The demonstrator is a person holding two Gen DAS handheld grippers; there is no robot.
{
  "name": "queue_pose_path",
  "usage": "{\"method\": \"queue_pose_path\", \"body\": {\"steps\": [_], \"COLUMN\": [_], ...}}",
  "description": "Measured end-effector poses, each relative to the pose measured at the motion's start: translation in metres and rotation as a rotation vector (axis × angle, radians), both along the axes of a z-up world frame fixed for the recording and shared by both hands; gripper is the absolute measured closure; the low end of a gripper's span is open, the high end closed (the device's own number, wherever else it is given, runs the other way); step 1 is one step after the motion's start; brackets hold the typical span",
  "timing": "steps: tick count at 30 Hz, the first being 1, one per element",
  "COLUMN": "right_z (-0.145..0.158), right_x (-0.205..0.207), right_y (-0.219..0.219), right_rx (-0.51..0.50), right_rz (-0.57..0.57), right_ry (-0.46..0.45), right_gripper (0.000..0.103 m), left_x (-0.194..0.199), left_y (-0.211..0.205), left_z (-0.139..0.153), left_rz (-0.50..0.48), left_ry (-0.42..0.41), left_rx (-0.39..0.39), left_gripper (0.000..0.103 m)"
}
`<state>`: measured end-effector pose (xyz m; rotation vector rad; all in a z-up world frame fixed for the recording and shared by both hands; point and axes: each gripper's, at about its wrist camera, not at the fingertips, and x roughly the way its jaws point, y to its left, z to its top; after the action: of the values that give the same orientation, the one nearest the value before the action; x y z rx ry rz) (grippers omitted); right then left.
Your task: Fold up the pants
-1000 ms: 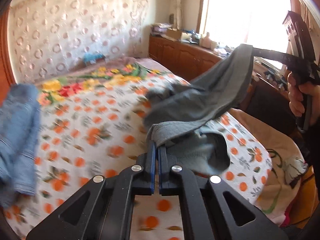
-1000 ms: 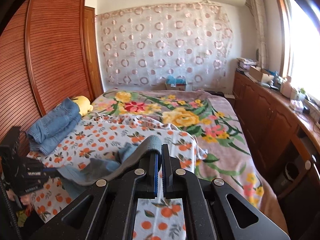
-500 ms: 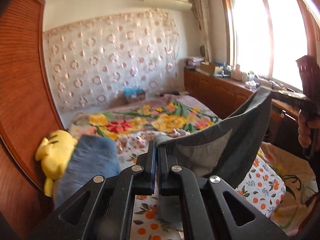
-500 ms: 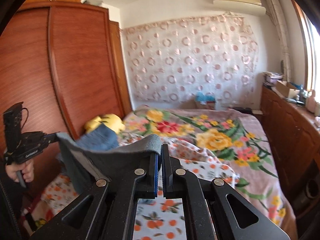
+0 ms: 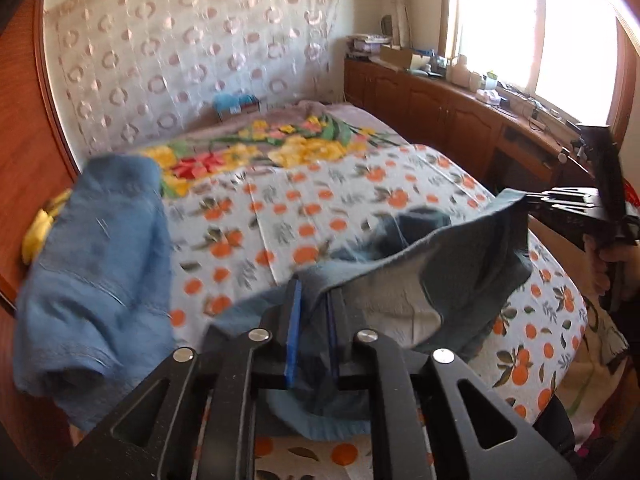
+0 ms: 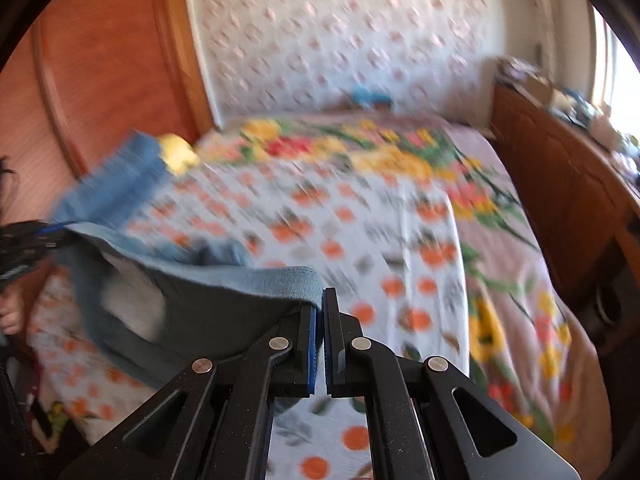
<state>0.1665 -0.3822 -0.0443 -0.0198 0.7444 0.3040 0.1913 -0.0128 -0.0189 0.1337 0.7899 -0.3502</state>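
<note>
Grey-blue pants [image 5: 440,264] hang by the waistband between the two grippers, low over the orange-print sheet [image 5: 280,216], and their lower part bunches on the bed. My left gripper [image 5: 314,292] has its jaws opening. The waistband end lies loosely between the blue pads [image 5: 293,320] and drapes over the right finger. My right gripper [image 6: 320,300] is shut on the other end of the waistband [image 6: 256,276]. In the left wrist view the right gripper [image 5: 532,200] shows at the right, held by a hand [image 5: 604,264]. The left gripper [image 6: 52,236] appears at the left edge of the blurred right wrist view.
A pile of folded blue jeans [image 5: 100,264] lies at the bed's left edge beside a yellow plush toy [image 5: 38,228]. A wooden wardrobe [image 6: 112,80] stands on the left. A cluttered wooden cabinet [image 5: 440,100] runs under the window on the right. A floral blanket [image 5: 280,148] covers the far bed.
Both grippers have come down toward the bed with the pants, which now sag onto the sheet. The left jaws have parted from a tight grip. The right jaws stay shut on the waistband.
</note>
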Motion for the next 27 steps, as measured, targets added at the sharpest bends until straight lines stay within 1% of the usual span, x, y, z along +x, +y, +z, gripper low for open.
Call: {"method": "queue_pose_path", "body": {"steps": [2,4,5,6,7,8,13,15,16,17,18,20,22,24,25,27], "right_z": [-0.022,-0.036,-0.042,-0.047,-0.050,-0.053,-0.056,-0.059,-0.062,-0.064,-0.066,-0.062,-0.061,-0.054,-0.054,-0.052], "right_x": [0.007,0.008,0.007,0.007,0.004,0.001,-0.008,-0.021,-0.023,-0.025,-0.028,-0.032,-0.046,-0.052,-0.054,-0.055], "right_y": [-0.012,-0.021,-0.025,-0.027,-0.028,-0.029,-0.027,-0.022,-0.027,-0.019,-0.022,-0.011,-0.005,0.007,0.009,0.018], "right_rx": [0.003,-0.007,-0.003,0.003,0.008,0.010,0.063,0.082,0.095,0.102,0.107,0.098,0.081,0.064,0.055,0.048], "right_rz": [-0.022,-0.035,-0.038,-0.042,-0.044,-0.051,-0.068,-0.070,-0.073,-0.074,-0.075,-0.079,-0.083,-0.084,-0.084,-0.075], "right_ry": [0.033,0.035,0.038,0.042,0.043,0.042,0.039,0.036,0.039,0.041,0.041,0.038,0.031,0.027,0.025,0.025], "right_gripper": [0.100,0.100,0.100,0.100,0.100,0.100,0.100,0.100,0.100,0.100,0.100,0.100,0.100,0.095,0.093,0.086], "left_x": [-0.006,-0.016,-0.023,-0.026,-0.030,-0.035,-0.062,-0.065,-0.066,-0.066,-0.065,-0.063,-0.062,-0.062,-0.062,-0.062], "left_y": [-0.004,-0.004,-0.003,-0.002,0.000,0.003,0.017,0.022,0.023,0.024,0.026,0.029,0.032,0.033,0.033,0.033], "left_z": [-0.008,-0.013,-0.016,-0.017,-0.018,-0.019,-0.028,-0.033,-0.037,-0.041,-0.044,-0.051,-0.054,-0.055,-0.055,-0.056], "left_rz": [-0.007,-0.016,-0.017,-0.011,-0.002,0.005,0.025,0.042,0.054,0.071,0.078,0.094,0.106,0.110,0.113,0.116], "left_ry": [0.014,0.019,0.020,0.020,0.018,0.014,0.018,0.024,0.030,0.040,0.047,0.063,0.066,0.062,0.061,0.060], "left_rx": [-0.011,-0.022,-0.019,-0.013,-0.007,-0.006,-0.034,-0.026,-0.019,-0.010,-0.009,-0.013,-0.030,-0.049,-0.053,-0.061], "left_gripper": [0.075,0.071,0.065,0.062,0.054,0.051,0.050,0.050,0.050,0.050,0.050,0.050,0.051,0.051,0.052,0.056]}}
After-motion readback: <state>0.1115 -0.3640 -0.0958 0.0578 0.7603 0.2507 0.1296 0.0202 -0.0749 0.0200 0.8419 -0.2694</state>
